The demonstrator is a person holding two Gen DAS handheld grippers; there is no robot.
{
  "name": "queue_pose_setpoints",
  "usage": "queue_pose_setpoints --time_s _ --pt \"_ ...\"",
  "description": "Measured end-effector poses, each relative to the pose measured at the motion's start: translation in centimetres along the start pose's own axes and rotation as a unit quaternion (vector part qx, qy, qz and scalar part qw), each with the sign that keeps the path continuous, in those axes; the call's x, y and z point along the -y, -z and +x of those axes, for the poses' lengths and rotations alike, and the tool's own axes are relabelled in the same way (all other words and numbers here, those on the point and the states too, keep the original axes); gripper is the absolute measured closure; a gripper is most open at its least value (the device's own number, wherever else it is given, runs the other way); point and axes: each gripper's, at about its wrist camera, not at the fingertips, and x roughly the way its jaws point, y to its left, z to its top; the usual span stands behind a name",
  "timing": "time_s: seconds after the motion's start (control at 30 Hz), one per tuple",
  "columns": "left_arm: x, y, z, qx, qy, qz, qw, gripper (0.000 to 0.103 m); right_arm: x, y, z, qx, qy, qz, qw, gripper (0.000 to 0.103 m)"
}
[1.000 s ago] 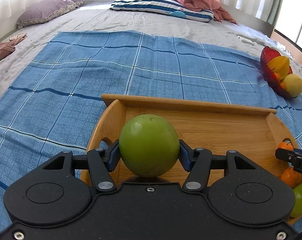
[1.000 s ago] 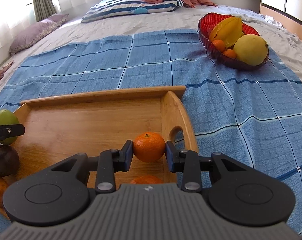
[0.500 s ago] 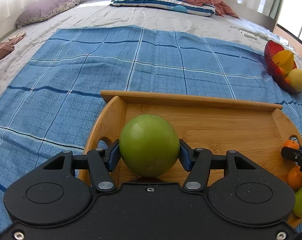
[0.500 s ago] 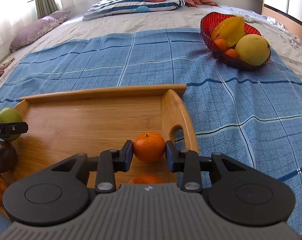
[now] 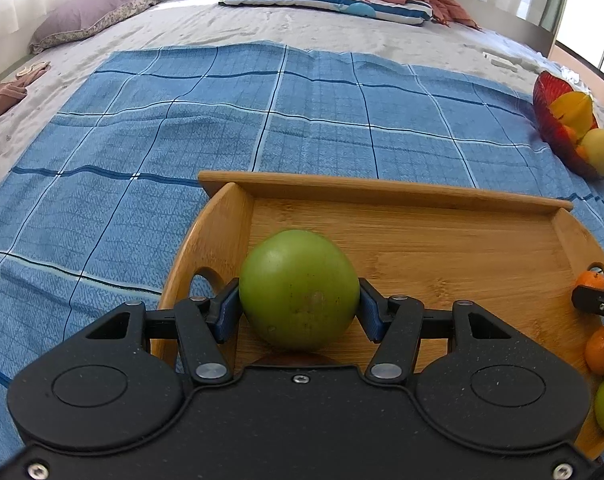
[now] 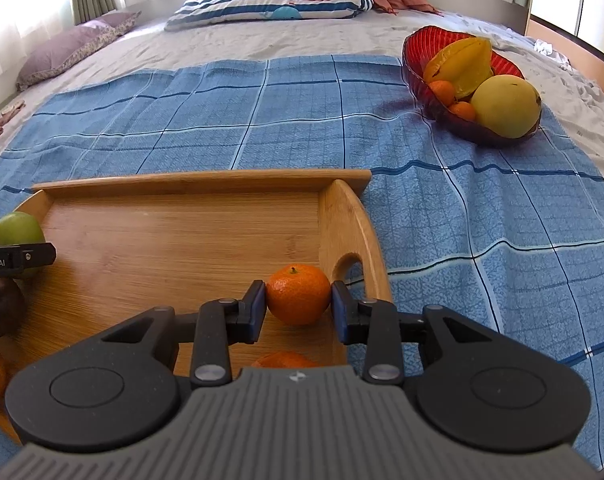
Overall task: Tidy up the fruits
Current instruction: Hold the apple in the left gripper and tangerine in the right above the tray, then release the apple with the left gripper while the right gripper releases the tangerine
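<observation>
Two fruits sit clamped over the wooden tray (image 5: 382, 194): green apple (image 5: 299, 289) in the left hand-held gripper (image 5: 298, 308), mandarin (image 6: 298, 294) in the right hand-held gripper (image 6: 298, 312).

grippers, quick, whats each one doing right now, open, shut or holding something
Left gripper: shut on the green apple.
Right gripper: shut on the mandarin.

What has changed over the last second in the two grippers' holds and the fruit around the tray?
Nothing visibly changed. The left gripper stays shut on the green apple and the right gripper on the mandarin, both over the wooden tray. The red bowl with its fruit sits where it was on the blue cloth.
</observation>
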Motion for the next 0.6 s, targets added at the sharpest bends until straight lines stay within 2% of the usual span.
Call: queue_pose_setpoints --time_s 0.27,0.33,0.4,0.47,0.53,0.6 --pt "0.0 0.0 0.0 -0.001 0.001 -0.001 1.0000 0.046 0.1 0.0 0.0 0.001 -0.001 0.001 1.000 0.062" --pt "-0.1 0.0 -0.1 -0.001 0.002 -0.002 1.0000 0.046 0.1 0.0 0.0 0.001 -0.001 0.001 1.000 0.055" --pt "0.0 0.0 -0.4 0.006 -0.004 0.002 1.0000 0.043 0.2 0.0 0.0 0.001 -0.003 0.004 1.000 0.052" --pt "0.0 0.0 -0.8 0.015 -0.006 0.008 0.9998 0.028 0.3 0.1 -0.1 0.002 -0.007 0.006 1.000 0.051" --pt "-0.1 0.0 -1.2 0.022 -0.006 0.010 0.9997 0.023 0.4 0.1 -0.3 0.004 -0.009 0.008 1.000 0.045" --pt "-0.2 0.0 -1.6 0.025 -0.004 0.009 0.9996 0.020 0.5 0.2 -0.5 0.008 -0.009 0.009 1.000 0.045"
